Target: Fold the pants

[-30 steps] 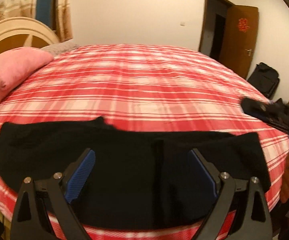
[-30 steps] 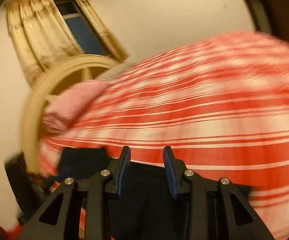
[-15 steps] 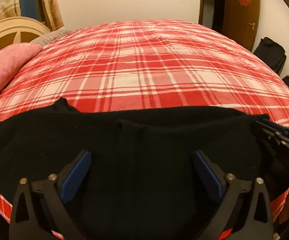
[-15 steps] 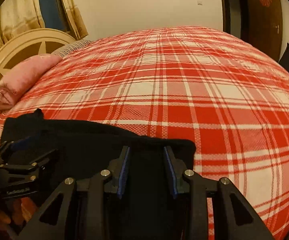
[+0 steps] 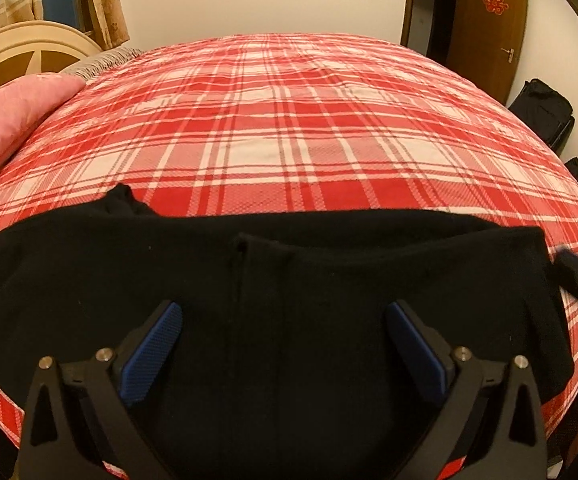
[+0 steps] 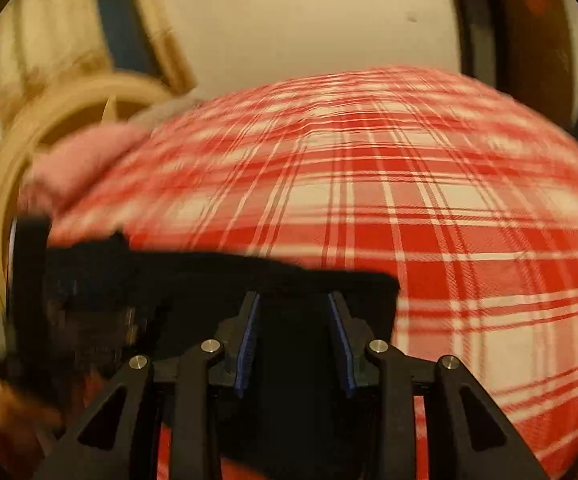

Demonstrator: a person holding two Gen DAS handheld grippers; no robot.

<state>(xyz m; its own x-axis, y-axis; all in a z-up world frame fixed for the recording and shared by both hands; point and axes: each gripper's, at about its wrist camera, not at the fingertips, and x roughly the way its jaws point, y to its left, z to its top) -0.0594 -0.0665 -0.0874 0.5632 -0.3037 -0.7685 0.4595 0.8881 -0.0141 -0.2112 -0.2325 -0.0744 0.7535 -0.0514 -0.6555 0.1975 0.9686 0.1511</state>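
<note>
We note a bed (image 5: 289,128) under a red-and-white plaid cover. A pink pillow (image 5: 13,116) lies at its left end, against a cream arched headboard (image 5: 29,48). Patterned curtains (image 5: 105,0) hang behind the headboard. On the far right we see a brown door (image 5: 485,28) bearing a red ornament (image 5: 494,0), with a black bag (image 5: 541,108) just below it.

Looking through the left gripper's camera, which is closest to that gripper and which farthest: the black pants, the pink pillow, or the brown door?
1. Black pants: right under the left gripper, spread along the near edge of the bed.
2. Pink pillow: off to the left, by the headboard.
3. Brown door: far right, beyond the bed.
</note>
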